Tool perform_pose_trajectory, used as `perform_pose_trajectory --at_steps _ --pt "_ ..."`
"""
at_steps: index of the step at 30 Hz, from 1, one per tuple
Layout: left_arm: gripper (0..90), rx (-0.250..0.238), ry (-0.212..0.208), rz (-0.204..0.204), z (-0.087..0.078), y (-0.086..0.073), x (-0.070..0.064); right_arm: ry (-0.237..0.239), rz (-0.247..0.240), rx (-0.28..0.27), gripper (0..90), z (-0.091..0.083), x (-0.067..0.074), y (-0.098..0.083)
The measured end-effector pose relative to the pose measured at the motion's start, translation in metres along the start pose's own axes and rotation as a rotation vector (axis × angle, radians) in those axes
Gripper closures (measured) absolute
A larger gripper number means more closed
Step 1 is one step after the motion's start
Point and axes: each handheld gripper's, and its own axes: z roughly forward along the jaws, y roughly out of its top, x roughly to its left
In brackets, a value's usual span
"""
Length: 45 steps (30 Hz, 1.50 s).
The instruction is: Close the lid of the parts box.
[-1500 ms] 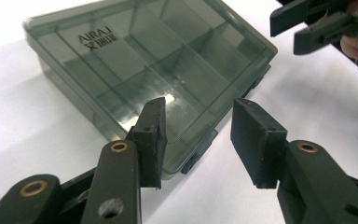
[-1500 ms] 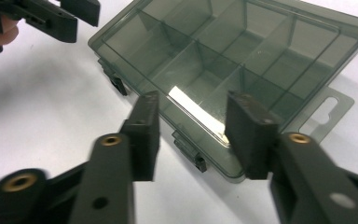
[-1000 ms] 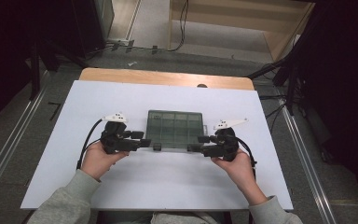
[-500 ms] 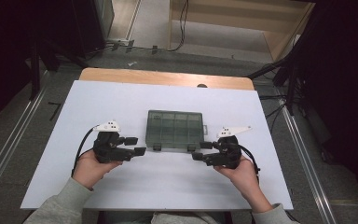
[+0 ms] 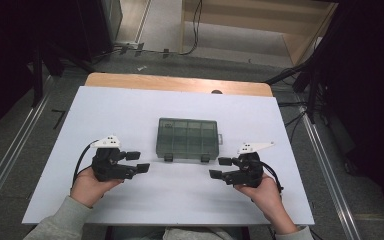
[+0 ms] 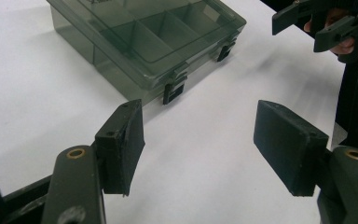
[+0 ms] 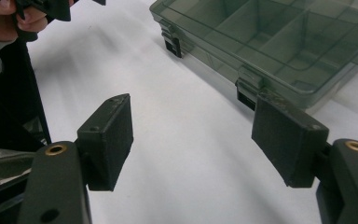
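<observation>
Smoky transparent plastic compartment box [image 5: 188, 138] sitting mid-table, lid shut, two black latches [image 6: 173, 90] on near edge. I am holding left gripper [image 5: 135, 162] and right gripper [image 5: 221, 167] near it, jaws having just been opening, nothing between. Judging box light, rigid, slick; taking hold at short sides.

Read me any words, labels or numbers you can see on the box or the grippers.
Box lid: a small dark print at its far edge in the left gripper view, cut off and too blurred to read.
Left gripper and right gripper: no text.
Table: no text.
</observation>
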Motion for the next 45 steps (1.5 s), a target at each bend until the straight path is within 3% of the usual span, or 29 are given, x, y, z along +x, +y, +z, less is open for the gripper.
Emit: perform_pose_trajectory --at_steps 17,23,28,31,45 --pt "30.6 0.001 0.020 -0.015 -0.013 -0.020 0.006 -0.010 0.029 0.000 23.9 -0.005 -0.008 -0.020" --pt "30.6 -0.003 0.038 -0.009 -0.020 -0.028 0.008 -0.051 0.012 0.014 23.9 -0.013 -0.012 -0.027" --pt "30.7 -0.006 0.064 -0.011 -0.027 -0.033 0.011 -0.083 0.031 -0.001 23.9 -0.020 -0.017 -0.034" --pt "31.0 0.000 0.097 -0.006 -0.030 -0.035 0.012 -0.080 0.030 -0.018 23.8 -0.023 -0.017 -0.035" --pt "31.0 0.014 0.121 -0.010 -0.028 -0.036 0.017 -0.065 0.027 0.006 23.8 -0.019 -0.017 -0.037"
